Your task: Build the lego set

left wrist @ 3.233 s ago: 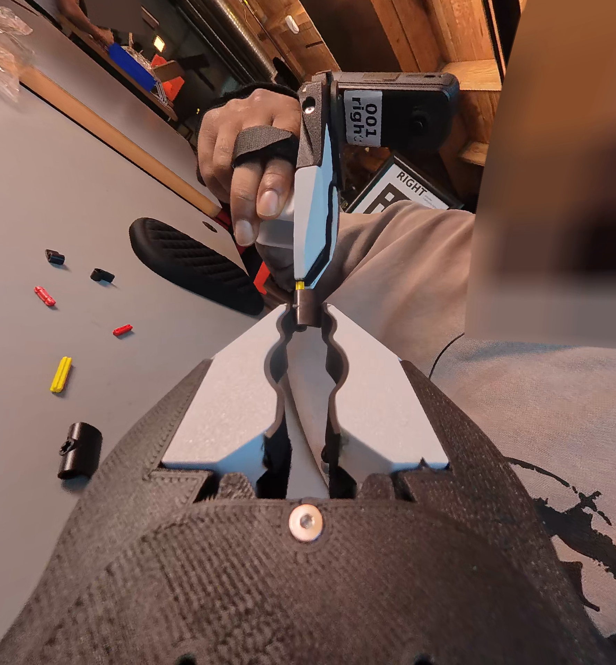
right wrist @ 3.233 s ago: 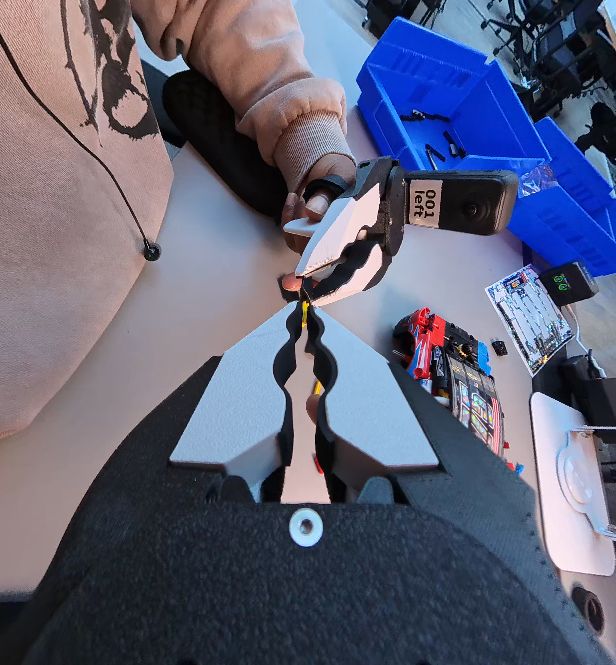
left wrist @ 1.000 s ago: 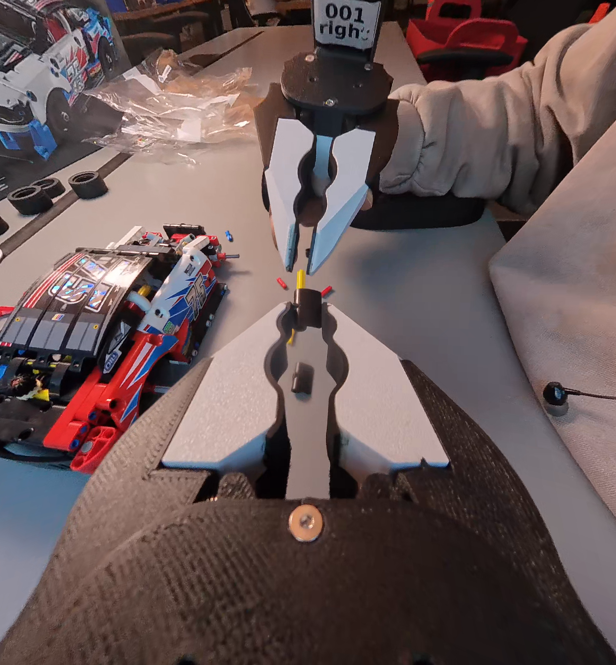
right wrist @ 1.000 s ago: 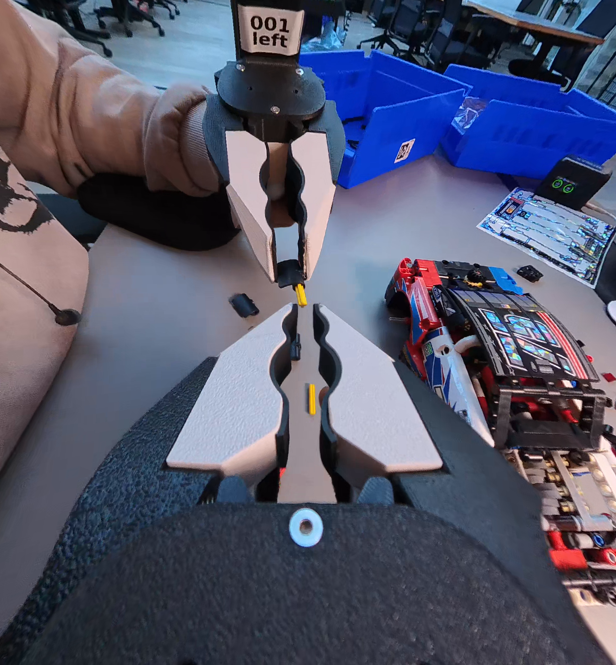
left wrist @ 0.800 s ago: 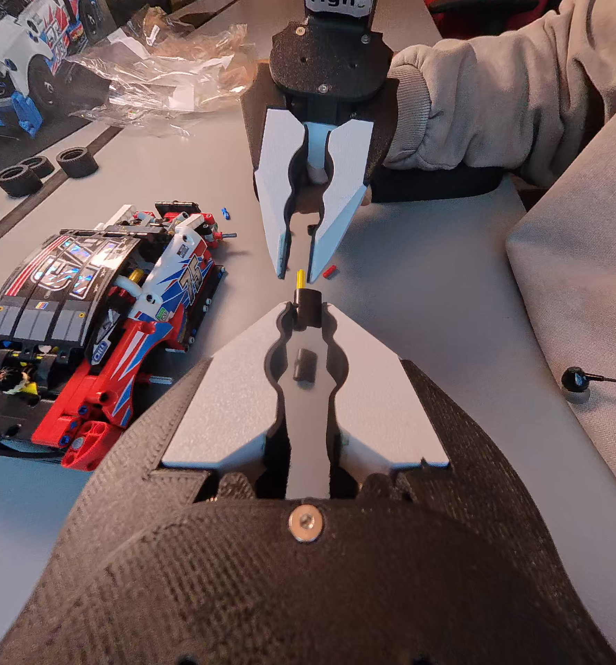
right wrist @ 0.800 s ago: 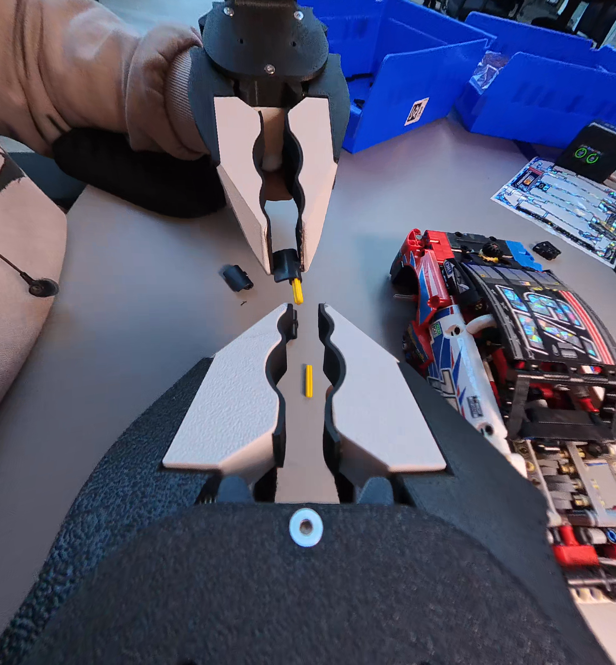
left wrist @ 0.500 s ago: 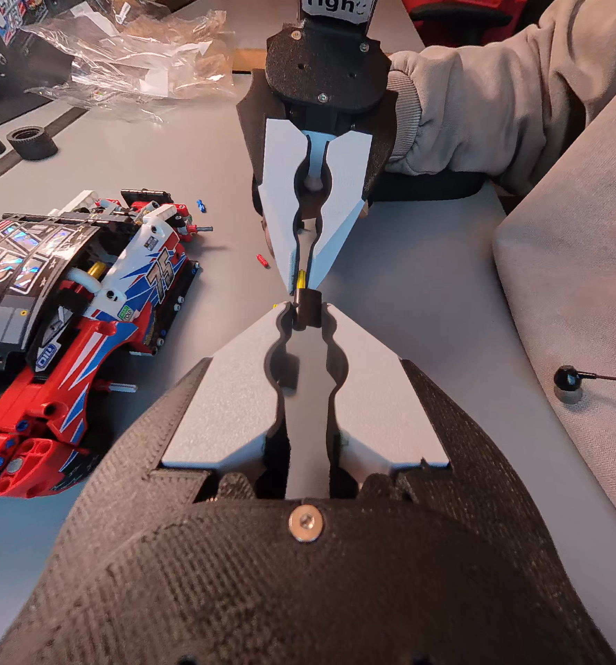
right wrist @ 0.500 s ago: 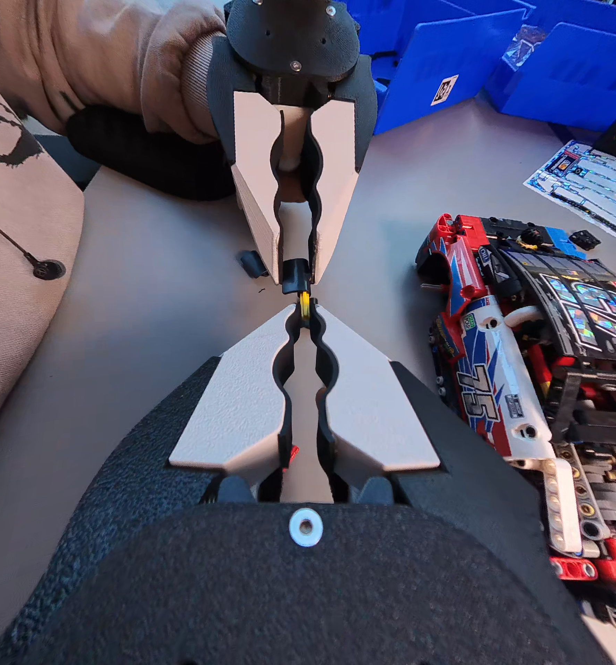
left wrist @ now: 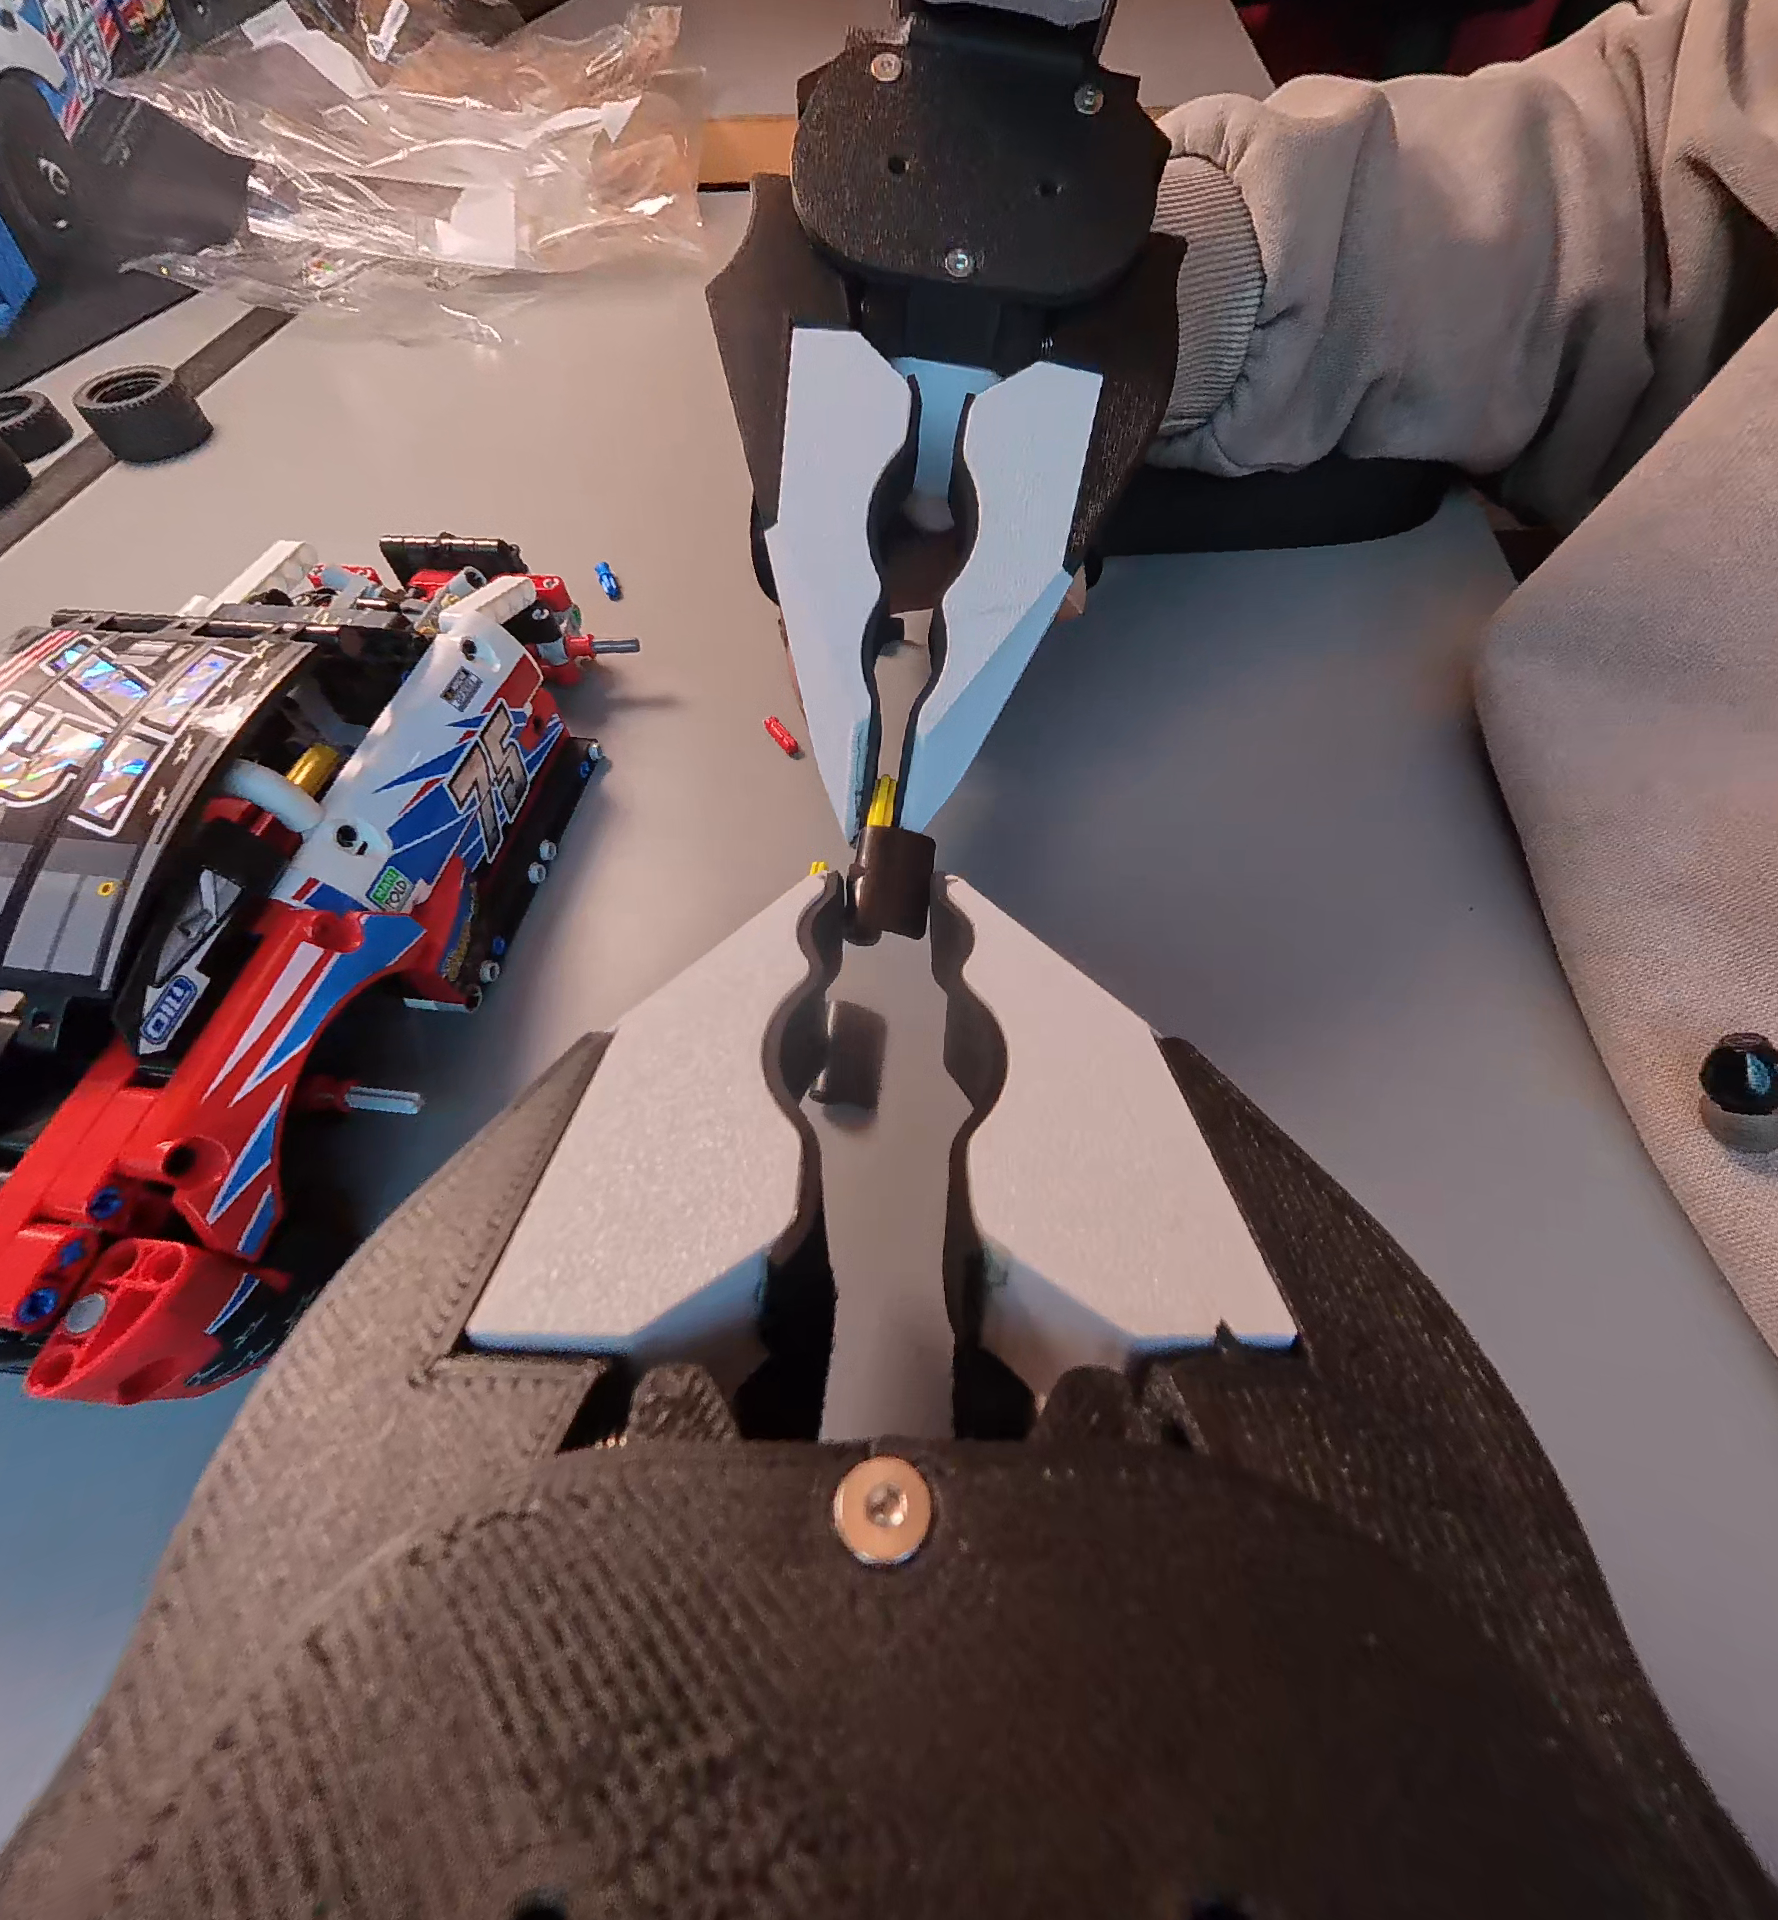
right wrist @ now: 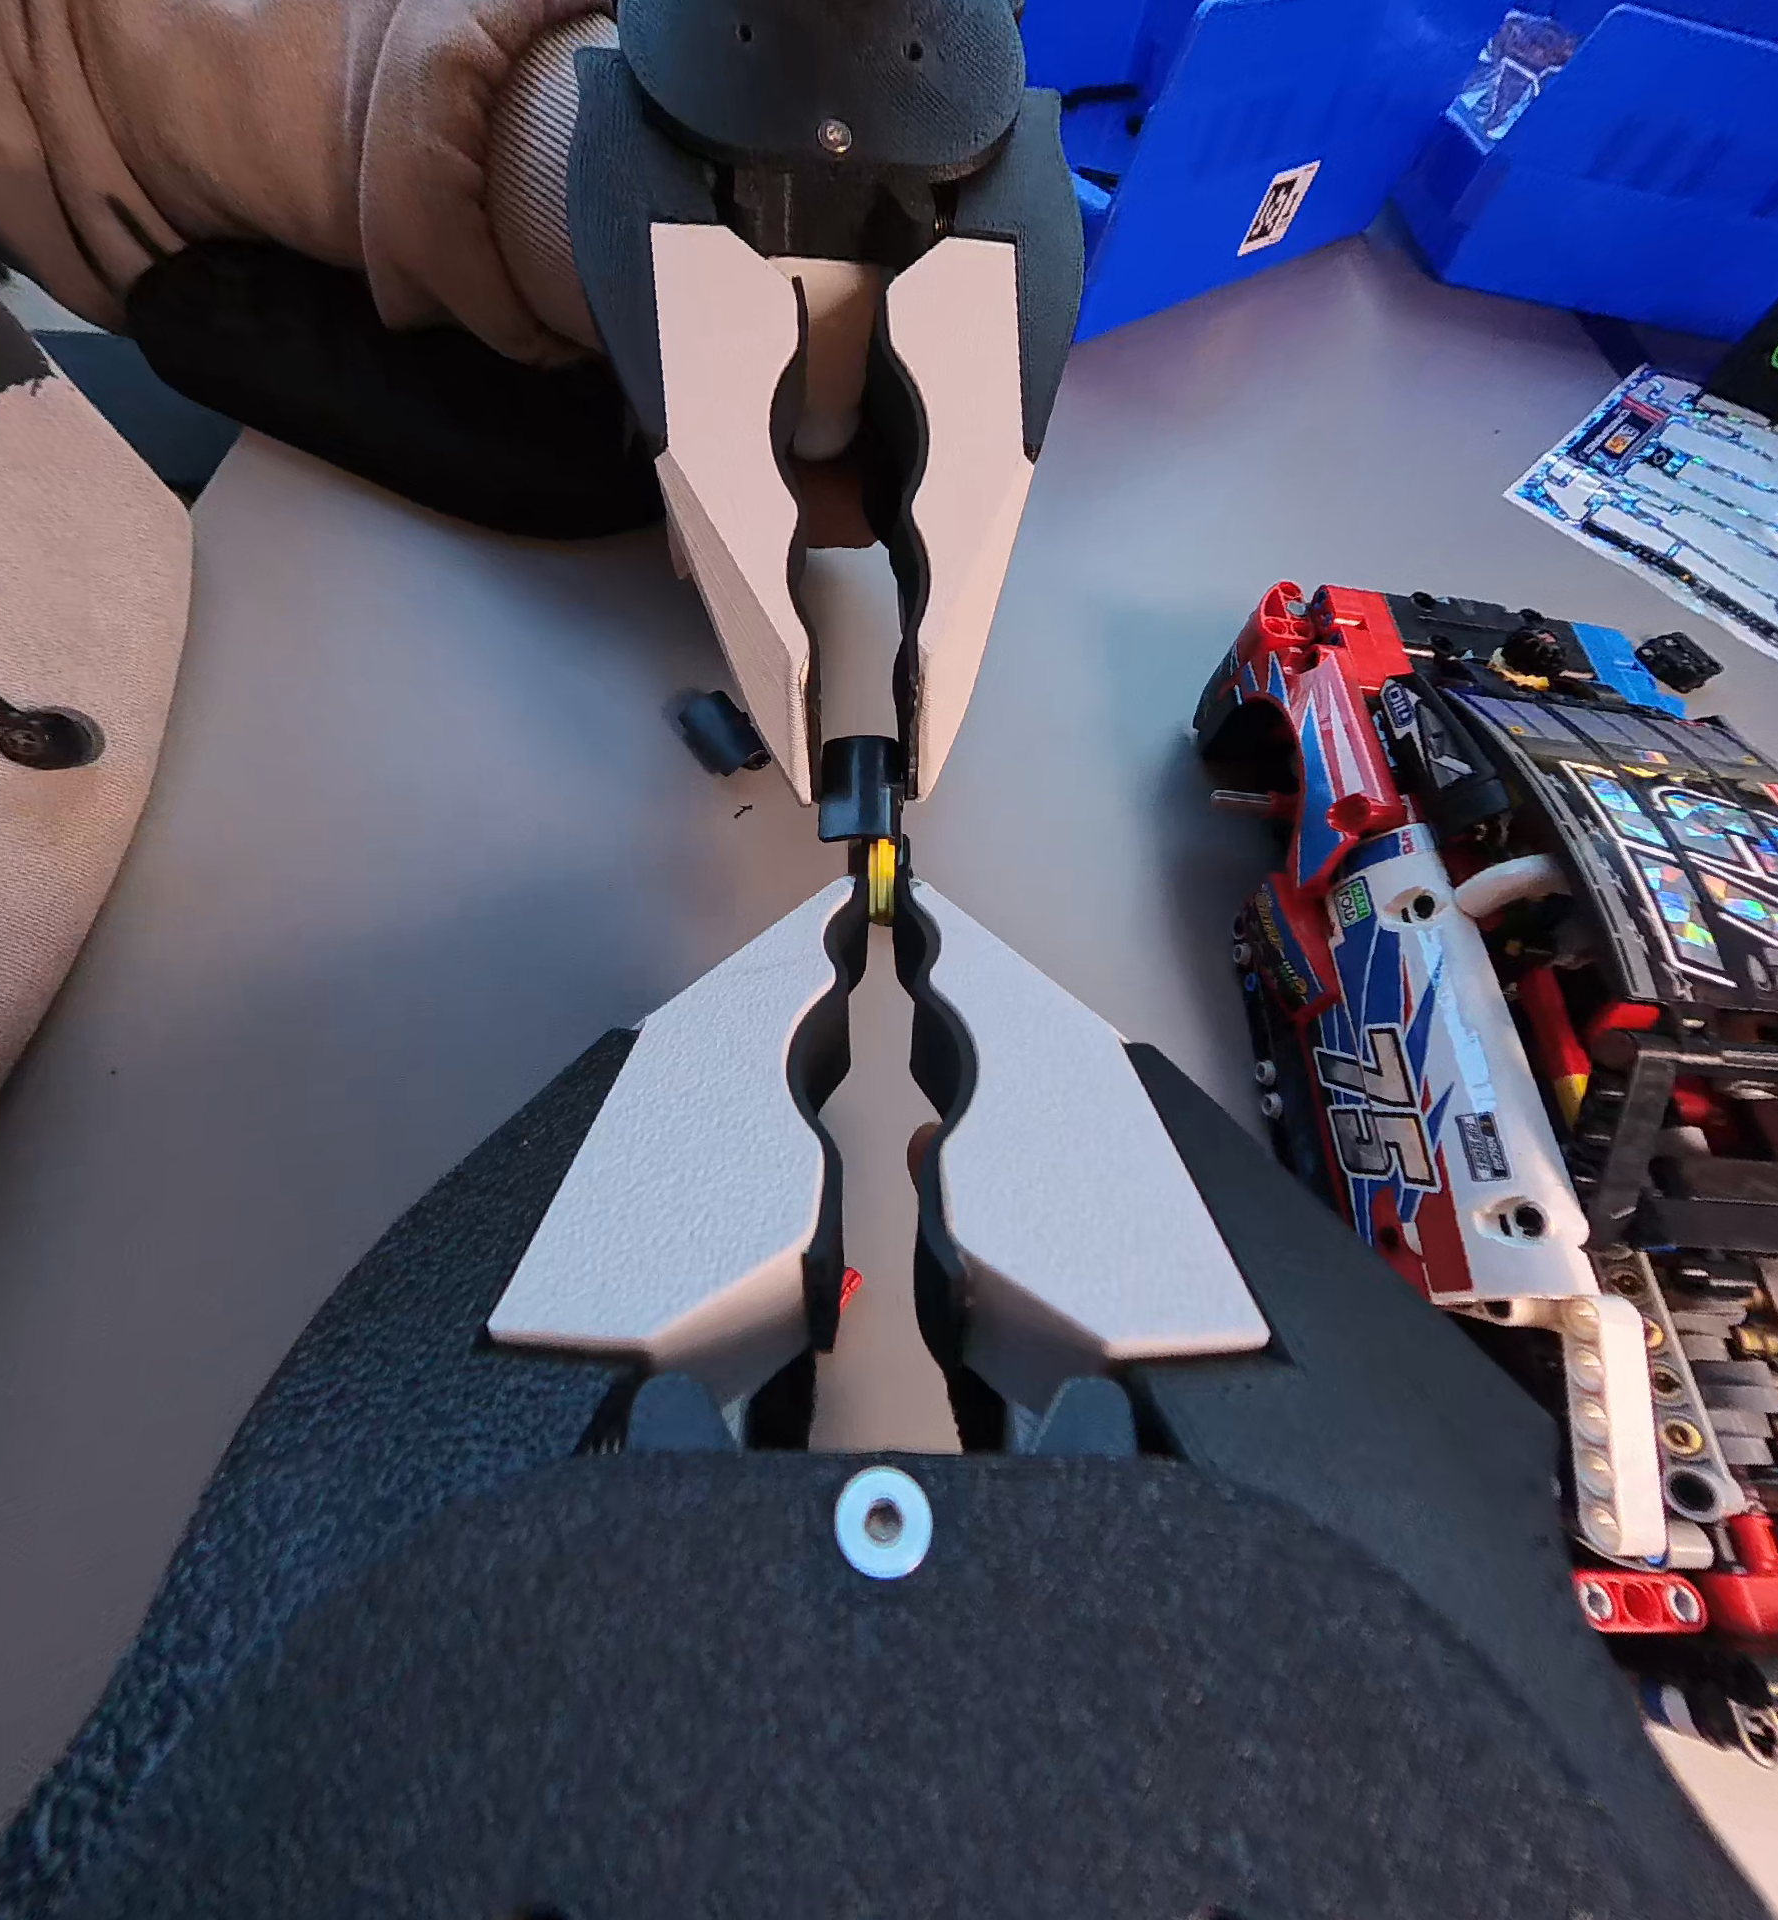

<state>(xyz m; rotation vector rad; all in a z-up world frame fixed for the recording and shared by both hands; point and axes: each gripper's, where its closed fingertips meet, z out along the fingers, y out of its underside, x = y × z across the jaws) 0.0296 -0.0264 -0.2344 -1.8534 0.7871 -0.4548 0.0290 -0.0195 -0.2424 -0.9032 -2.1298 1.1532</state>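
In the left wrist view my left gripper is shut on a small black connector with a yellow axle sticking out of its far end. My right gripper faces it tip to tip and is shut on that axle. In the right wrist view my right gripper pinches the yellow axle, and the left gripper holds the black connector just beyond. Both are held a little above the grey table. The partly built red, white and blue lego car lies to the side; it also shows in the right wrist view.
A loose black piece lies on the table under the grippers, and a small red pin nearby. Tyres and plastic bags lie at the back. Blue bins and a sticker sheet lie beyond the car. The person's sweatshirt borders the table. The grippers are tip to tip, or close to it.
The right gripper, open around the yellow axle's tip a second ago, has shut on it. Both grippers have drawn closer together, tip to tip.
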